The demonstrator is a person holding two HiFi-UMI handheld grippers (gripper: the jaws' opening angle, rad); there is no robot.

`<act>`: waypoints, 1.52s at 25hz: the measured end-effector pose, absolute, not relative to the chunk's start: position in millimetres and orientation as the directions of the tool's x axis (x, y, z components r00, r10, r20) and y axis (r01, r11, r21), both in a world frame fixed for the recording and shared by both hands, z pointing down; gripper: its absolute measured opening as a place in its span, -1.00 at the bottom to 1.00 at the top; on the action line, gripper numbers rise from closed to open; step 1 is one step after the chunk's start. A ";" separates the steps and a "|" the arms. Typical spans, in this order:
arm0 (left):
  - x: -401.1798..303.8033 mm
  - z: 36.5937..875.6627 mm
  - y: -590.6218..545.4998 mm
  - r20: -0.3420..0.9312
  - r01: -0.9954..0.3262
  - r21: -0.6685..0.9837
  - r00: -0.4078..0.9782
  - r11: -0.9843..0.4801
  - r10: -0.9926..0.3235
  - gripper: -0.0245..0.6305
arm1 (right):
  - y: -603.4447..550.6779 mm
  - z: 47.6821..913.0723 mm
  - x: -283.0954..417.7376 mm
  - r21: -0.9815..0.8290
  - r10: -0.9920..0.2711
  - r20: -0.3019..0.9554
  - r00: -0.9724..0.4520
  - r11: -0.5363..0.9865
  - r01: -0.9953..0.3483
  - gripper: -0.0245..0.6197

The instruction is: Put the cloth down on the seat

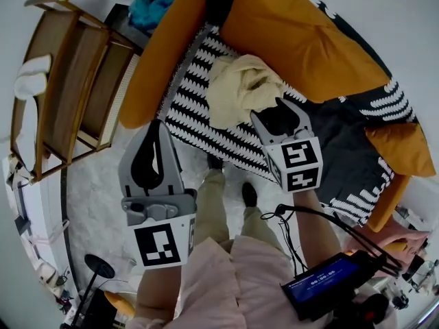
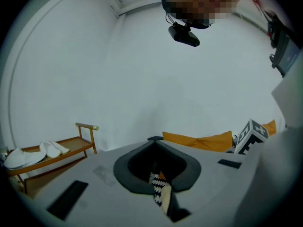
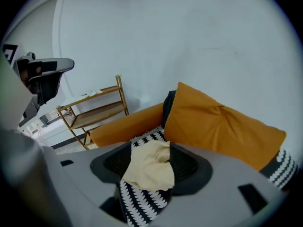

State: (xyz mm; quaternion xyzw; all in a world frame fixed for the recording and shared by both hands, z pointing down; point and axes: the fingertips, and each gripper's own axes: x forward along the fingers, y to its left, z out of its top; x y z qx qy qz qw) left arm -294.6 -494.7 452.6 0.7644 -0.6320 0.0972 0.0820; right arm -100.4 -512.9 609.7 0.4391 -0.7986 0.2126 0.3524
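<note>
A crumpled pale yellow cloth point(image 1: 240, 88) lies on the sofa's black-and-white patterned seat point(image 1: 188, 108). My right gripper point(image 1: 276, 112) hovers just near of the cloth, its jaws open and nothing clamped between them. In the right gripper view the cloth point(image 3: 147, 170) shows through the gap of the right gripper point(image 3: 150, 146), with the seat pattern point(image 3: 142, 200) below it. My left gripper point(image 1: 158, 132) hangs lower left, off the seat's front edge, shut and empty. In the left gripper view the left gripper point(image 2: 155, 143) points at a white wall.
Orange back cushions point(image 1: 302, 40) and an orange armrest point(image 1: 161, 53) border the seat. A dark throw point(image 1: 343, 149) covers its right part. A wooden shelf rack point(image 1: 68, 81) with white slippers point(image 1: 31, 74) stands at left. The person's legs and a screen device point(image 1: 329, 283) are below.
</note>
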 end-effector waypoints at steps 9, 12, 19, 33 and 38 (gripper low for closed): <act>-254.2 385.7 -447.4 0.154 -0.984 -0.007 0.176 -0.179 -0.972 -0.89 | -481.8 495.2 -79.8 0.018 -0.699 0.574 -0.426 0.531 -0.847 -0.22; -238.4 355.6 -430.2 0.111 -0.984 -0.002 0.175 -0.176 -0.978 -0.89 | -464.8 442.8 -77.2 0.026 -0.746 0.477 -0.465 0.541 -0.841 -0.31; -214.3 288.0 -384.7 0.015 -0.987 -0.025 0.160 -0.160 -0.987 -0.89 | -411.0 336.9 -68.0 0.043 -0.810 0.256 -0.527 0.554 -0.831 -0.87; -175.3 231.7 -331.2 -0.071 -0.984 -0.090 0.163 -0.156 -0.984 -0.89 | -356.5 263.5 -37.4 0.109 -0.837 0.090 -0.540 0.547 -0.830 -0.92; -172.4 229.1 -332.1 -0.077 -0.982 -0.097 0.171 -0.163 -0.982 -0.89 | -357.1 256.3 -39.2 0.133 -0.836 0.055 -0.546 0.549 -0.825 -0.92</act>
